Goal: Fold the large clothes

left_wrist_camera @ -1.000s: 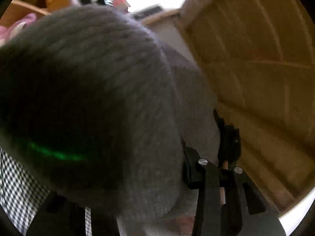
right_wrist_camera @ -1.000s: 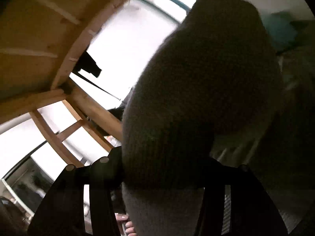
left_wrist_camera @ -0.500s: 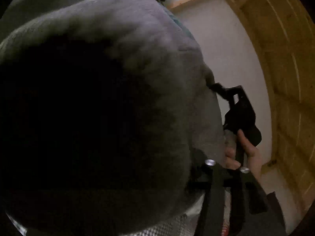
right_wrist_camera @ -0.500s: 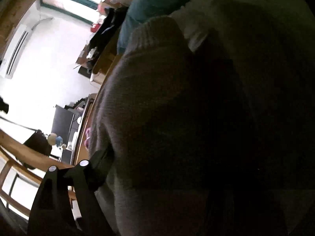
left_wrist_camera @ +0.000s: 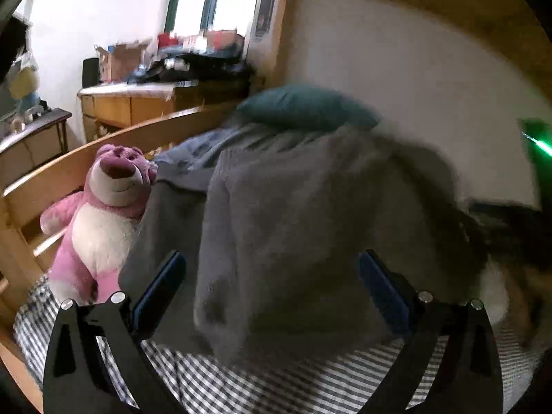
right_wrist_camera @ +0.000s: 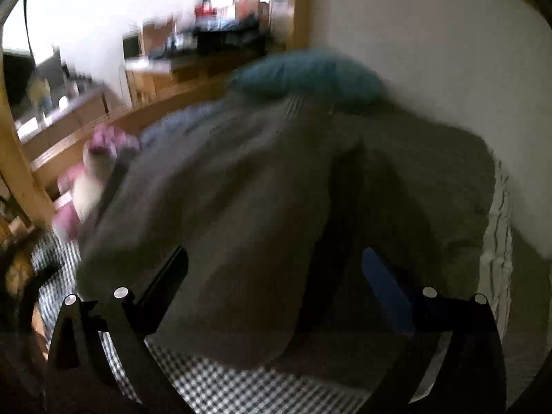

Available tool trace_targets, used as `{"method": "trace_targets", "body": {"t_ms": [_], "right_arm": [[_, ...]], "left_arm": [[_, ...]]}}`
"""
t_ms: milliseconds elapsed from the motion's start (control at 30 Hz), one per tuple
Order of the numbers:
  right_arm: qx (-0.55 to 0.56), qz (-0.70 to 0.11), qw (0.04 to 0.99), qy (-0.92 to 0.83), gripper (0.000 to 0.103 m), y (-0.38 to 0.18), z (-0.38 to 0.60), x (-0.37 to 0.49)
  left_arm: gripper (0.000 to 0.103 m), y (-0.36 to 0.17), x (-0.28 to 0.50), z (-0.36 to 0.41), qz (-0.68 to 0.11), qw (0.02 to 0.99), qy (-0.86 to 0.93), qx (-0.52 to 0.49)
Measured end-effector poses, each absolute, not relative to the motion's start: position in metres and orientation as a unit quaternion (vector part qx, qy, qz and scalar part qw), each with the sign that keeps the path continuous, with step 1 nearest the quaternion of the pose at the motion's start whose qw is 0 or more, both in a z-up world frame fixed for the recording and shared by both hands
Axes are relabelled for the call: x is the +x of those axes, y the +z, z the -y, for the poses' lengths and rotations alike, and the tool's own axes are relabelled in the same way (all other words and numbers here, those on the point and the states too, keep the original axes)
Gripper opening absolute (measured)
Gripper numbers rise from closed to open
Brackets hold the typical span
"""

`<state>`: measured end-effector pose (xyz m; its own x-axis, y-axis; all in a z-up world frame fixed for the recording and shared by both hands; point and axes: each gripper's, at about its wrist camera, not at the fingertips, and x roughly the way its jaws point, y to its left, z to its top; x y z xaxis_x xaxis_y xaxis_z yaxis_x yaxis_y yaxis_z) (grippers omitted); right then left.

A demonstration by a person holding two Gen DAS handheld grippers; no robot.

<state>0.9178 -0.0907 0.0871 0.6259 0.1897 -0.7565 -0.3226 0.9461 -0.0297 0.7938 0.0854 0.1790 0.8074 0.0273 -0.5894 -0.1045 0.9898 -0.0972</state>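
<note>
I am watching both claws, left claw (left_wrist_camera: 272, 289) and right claw (right_wrist_camera: 276, 289), opening wide and empty over the grey sweater (left_wrist_camera: 310, 227), soft, limp, heaped mid-bed (left_wrist_camera: 241, 386); I would be pinching its near hem corners.
</note>
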Motion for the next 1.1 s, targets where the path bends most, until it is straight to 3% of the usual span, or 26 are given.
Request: {"method": "trace_targets", "body": {"t_ms": [133, 200, 500, 767, 1100], "right_arm": [[-0.083, -0.473, 0.871, 0.100, 0.100, 0.026, 0.092, 0.936], [-0.030, -0.503, 0.856, 0.113, 0.100, -0.003, 0.101, 0.949], [-0.007, -0.483, 0.872, 0.077, 0.101, -0.030, 0.097, 0.955], [-0.027, -0.389, 0.921, 0.015, 0.100, 0.051, 0.115, 0.834], [-0.047, -0.356, 0.933, 0.003, 0.100, 0.112, 0.103, 0.663]], "left_arm": [[0.098, 0.115, 0.845, -0.123, -0.392, 0.917, 0.061, -0.038], [0.099, 0.079, 0.849, -0.146, -0.408, 0.910, 0.053, -0.051], [0.099, 0.019, 0.861, -0.171, -0.427, 0.900, 0.041, -0.072], [0.099, 0.094, 0.745, -0.143, -0.341, 0.937, 0.077, 0.016], [0.099, 0.123, 0.573, -0.122, -0.342, 0.937, 0.067, 0.022]]}}
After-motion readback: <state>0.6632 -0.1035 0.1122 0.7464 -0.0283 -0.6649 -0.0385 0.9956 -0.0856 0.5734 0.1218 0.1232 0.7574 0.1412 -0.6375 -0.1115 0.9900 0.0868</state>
